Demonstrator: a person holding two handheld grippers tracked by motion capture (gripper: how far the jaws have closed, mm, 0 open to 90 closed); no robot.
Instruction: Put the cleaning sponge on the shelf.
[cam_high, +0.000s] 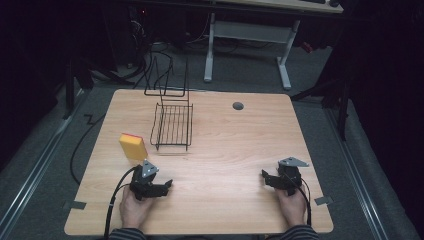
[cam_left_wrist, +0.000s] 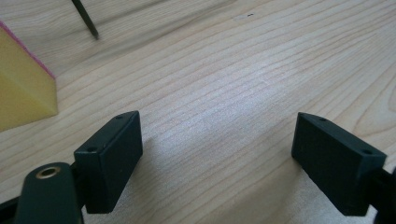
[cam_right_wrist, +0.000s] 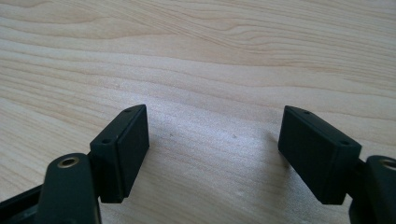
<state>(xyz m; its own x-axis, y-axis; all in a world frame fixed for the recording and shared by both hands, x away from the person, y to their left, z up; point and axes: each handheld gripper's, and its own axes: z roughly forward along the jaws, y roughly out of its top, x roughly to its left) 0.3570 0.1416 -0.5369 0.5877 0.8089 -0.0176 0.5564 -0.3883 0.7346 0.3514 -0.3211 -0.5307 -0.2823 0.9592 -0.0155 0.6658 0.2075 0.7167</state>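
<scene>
A yellow sponge (cam_high: 132, 146) with a pink top layer lies on the wooden table (cam_high: 225, 145), left of centre. Just behind it stands a black wire rack (cam_high: 172, 126). My left gripper (cam_high: 161, 186) rests on the table near the front left, a little in front of the sponge, jaws wide apart with nothing between them. In the left gripper view the sponge (cam_left_wrist: 21, 88) sits at the far left, beyond my left gripper (cam_left_wrist: 217, 161). My right gripper (cam_high: 268, 179) rests at the front right, also open and empty. The right gripper (cam_right_wrist: 215, 156) has bare wood in front of it.
A grey cable port (cam_high: 238, 105) is set in the table near the back edge. A rack wire tip (cam_left_wrist: 86, 21) crosses the top of the left gripper view. Beyond the table stand a white desk frame (cam_high: 250, 45) and cables on the floor.
</scene>
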